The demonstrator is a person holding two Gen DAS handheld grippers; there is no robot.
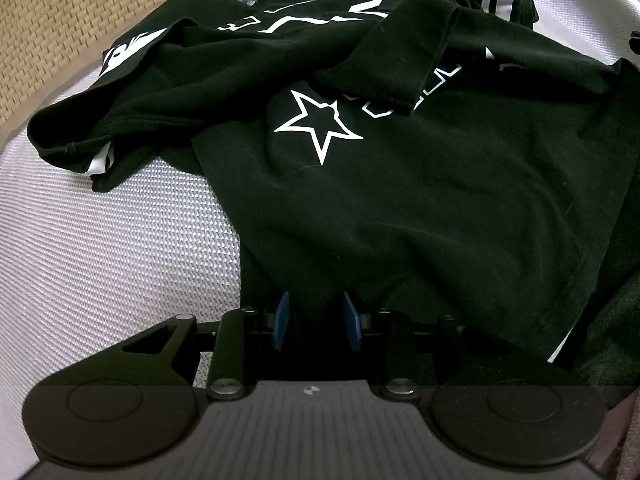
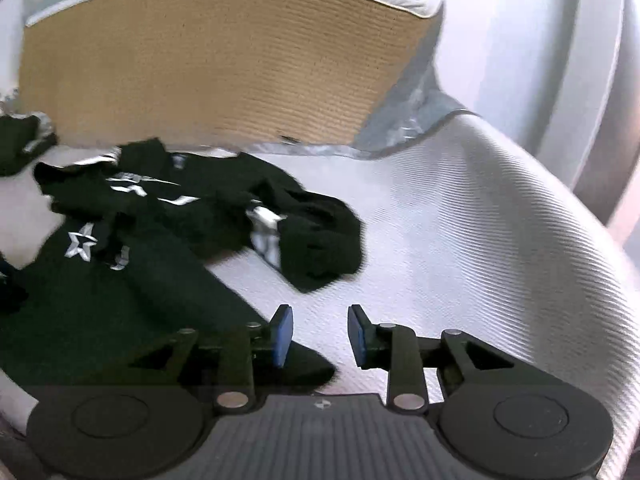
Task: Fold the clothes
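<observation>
We find the left claw (image 1: 313, 322) parted at the black shirt (image 1: 400, 200) hem, grip unclear. The right claw (image 2: 320, 336) stands released over the white mattress (image 2: 460, 240); it should retake the corner just left of it.

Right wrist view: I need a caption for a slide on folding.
Right hand-held gripper open above the white bedcover, a corner of the black star-print shirt lying beneath its left finger.

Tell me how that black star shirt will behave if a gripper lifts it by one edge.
The shirt will likely droop and trail; it already lies in soft folds with a sleeve flopped across it. It looks thin, so probably light. It may drag rather than slide on the textured white cover.
</observation>
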